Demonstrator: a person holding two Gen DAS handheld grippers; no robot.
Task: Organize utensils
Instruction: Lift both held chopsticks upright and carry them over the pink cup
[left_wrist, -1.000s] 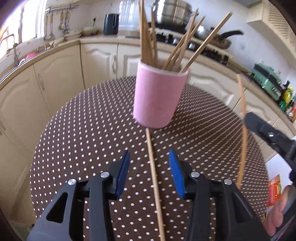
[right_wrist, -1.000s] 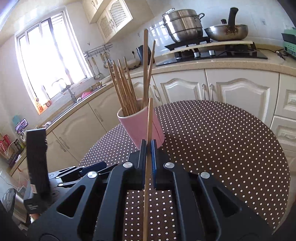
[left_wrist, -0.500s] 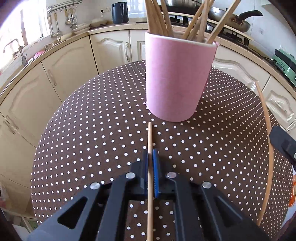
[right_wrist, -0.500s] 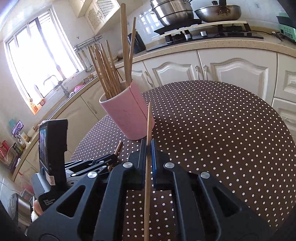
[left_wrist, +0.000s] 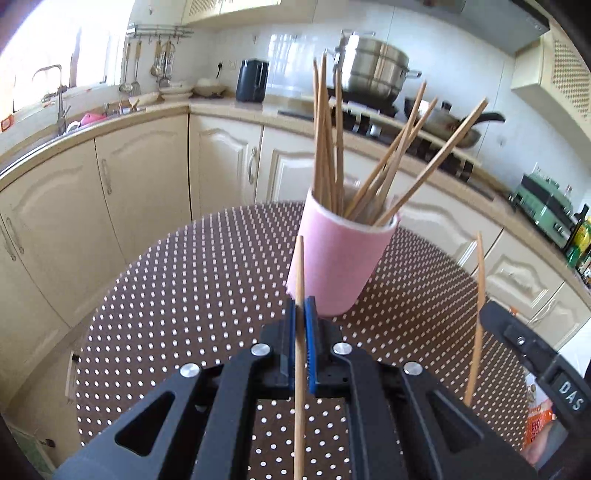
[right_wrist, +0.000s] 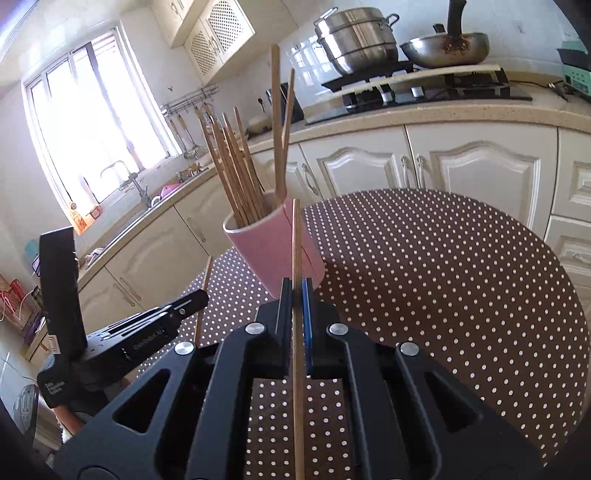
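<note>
A pink cup (left_wrist: 341, 264) holding several wooden chopsticks (left_wrist: 328, 147) stands on the round brown polka-dot table (left_wrist: 192, 288). My left gripper (left_wrist: 300, 308) is shut on one chopstick (left_wrist: 299, 273) and holds it off the table, pointing up just in front of the cup. My right gripper (right_wrist: 296, 291) is shut on another chopstick (right_wrist: 296, 240), also raised, close to the cup (right_wrist: 273, 243). The right gripper (left_wrist: 532, 354) and its chopstick (left_wrist: 478, 295) show at the right of the left wrist view. The left gripper (right_wrist: 166, 314) shows at the left of the right wrist view.
Cream kitchen cabinets (left_wrist: 140, 192) and a counter curve behind the table. A stove with a steel pot (right_wrist: 354, 40) and a pan (right_wrist: 447, 46) is on the counter. A sink (right_wrist: 136, 188) sits under the window.
My left gripper closed on the chopstick that lay on the table and lifted it up, tilting upward. My right gripper stayed shut on its chopstick and shifted slightly by the cup.
</note>
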